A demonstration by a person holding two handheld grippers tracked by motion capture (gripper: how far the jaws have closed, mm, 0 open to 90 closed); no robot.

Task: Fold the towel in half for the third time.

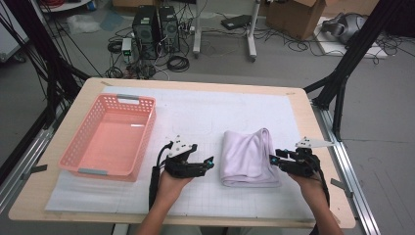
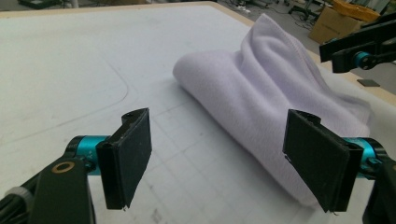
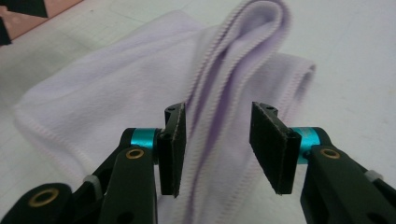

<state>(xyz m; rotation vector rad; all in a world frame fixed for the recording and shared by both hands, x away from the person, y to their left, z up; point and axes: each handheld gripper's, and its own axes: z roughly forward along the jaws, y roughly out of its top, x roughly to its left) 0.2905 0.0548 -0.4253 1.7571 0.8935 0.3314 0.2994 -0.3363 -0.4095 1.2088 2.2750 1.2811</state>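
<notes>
A folded lilac towel [image 1: 249,156] lies on the white gridded mat [image 1: 195,117], right of the table's middle. My left gripper [image 1: 209,163] sits just left of the towel, pointing at it, jaws wide apart and empty. In the left gripper view the towel [image 2: 261,93] rests ahead between and beyond the left gripper [image 2: 224,158] pads, untouched. My right gripper [image 1: 274,156] is at the towel's right edge. In the right gripper view the right gripper [image 3: 219,149] stands open, its pads on either side of a raised fold of the towel [image 3: 140,84], not pressing it.
An empty pink plastic basket [image 1: 147,134] stands on the mat's left side, and a corner of the basket [image 3: 37,18] appears in the right gripper view. The right gripper [image 2: 359,58] appears beyond the towel in the left gripper view. The table's wooden edge [image 1: 313,127] runs close on the right.
</notes>
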